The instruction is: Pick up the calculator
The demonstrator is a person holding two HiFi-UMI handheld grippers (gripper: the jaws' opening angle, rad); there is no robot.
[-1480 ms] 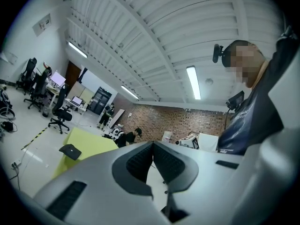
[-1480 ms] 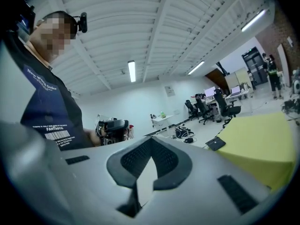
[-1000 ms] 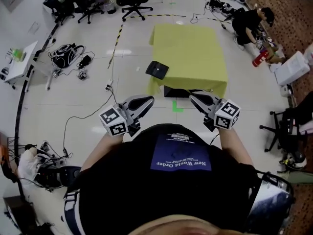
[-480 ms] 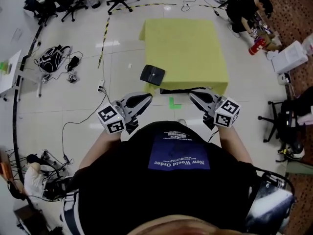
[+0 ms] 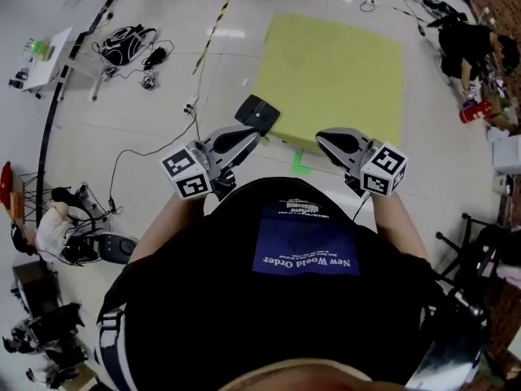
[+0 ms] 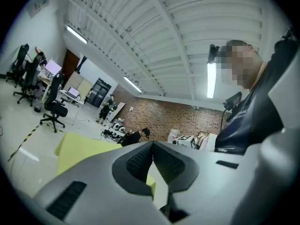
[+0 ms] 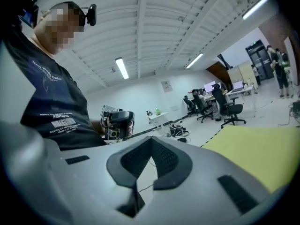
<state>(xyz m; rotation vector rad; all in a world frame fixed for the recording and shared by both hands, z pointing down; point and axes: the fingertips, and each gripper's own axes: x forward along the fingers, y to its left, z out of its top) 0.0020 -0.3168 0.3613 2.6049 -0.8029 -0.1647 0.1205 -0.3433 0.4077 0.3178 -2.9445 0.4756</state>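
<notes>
The calculator (image 5: pixel 256 114), a flat, dark, squarish slab, lies at the lower-left corner of the yellow-covered bench (image 5: pixel 342 63), just above the frame's centre. Whether it rests on the cloth or beside it cannot be told. Pale glossy floor (image 5: pixel 146 120) surrounds the bench, with a black backpack (image 5: pixel 124 39) and striped tape (image 5: pixel 216 23) at upper left and a green mark (image 5: pixel 301 163) below the bench edge. The left tool (image 5: pixel 248 137), closed and empty, sits just below the calculator, apart from it. The right tool (image 5: pixel 324 141), likewise closed on nothing, is further right.
</notes>
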